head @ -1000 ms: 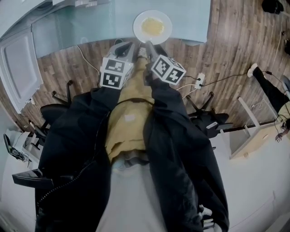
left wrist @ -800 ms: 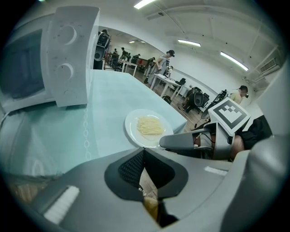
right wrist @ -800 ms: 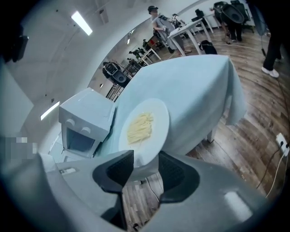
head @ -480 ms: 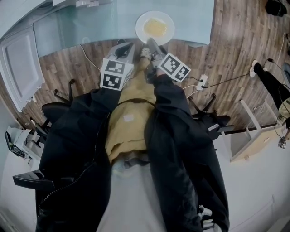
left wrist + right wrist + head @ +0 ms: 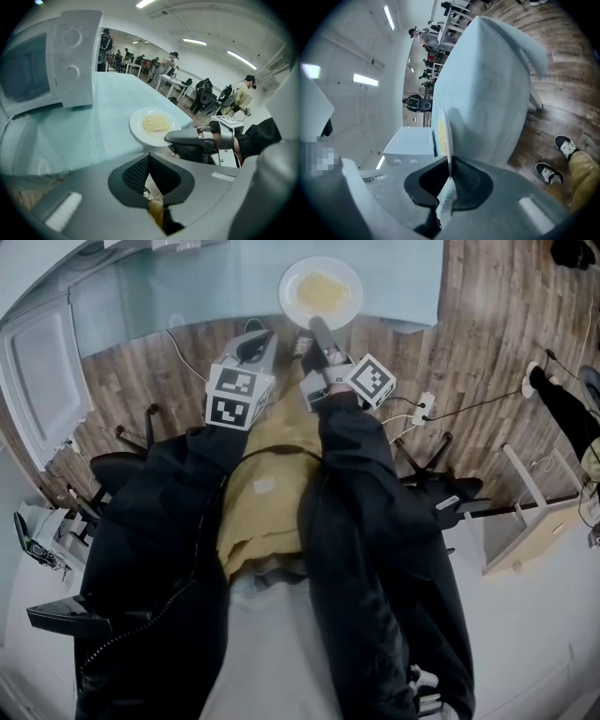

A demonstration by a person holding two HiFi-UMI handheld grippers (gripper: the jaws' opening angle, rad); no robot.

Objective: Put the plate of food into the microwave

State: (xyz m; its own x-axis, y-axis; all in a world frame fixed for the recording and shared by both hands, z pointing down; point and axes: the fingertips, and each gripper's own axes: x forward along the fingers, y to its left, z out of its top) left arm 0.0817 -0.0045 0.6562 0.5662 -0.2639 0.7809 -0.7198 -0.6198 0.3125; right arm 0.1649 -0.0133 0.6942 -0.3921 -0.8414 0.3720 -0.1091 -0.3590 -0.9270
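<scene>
White round plate of yellow noodles (image 5: pixel 321 292) sits at the near edge of the pale glass-topped counter (image 5: pixel 187 287), well apart from the white boxy microwave (image 5: pixel 70 61) at the counter's far left, which looks shut. A second ago the right gripper (image 5: pixel 317 326) hung short of the plate with its fingers spread. It has since slid forward, and the fingers are now closing on the near rim, which the right gripper view shows edge-on between them. That puts the grasp nearly in place, so lifting and carrying leftward should come next. The thin rim hold on one side may let the plate tip. The left gripper (image 5: pixel 253 329) hovers beside it, fingers together and empty.
</scene>
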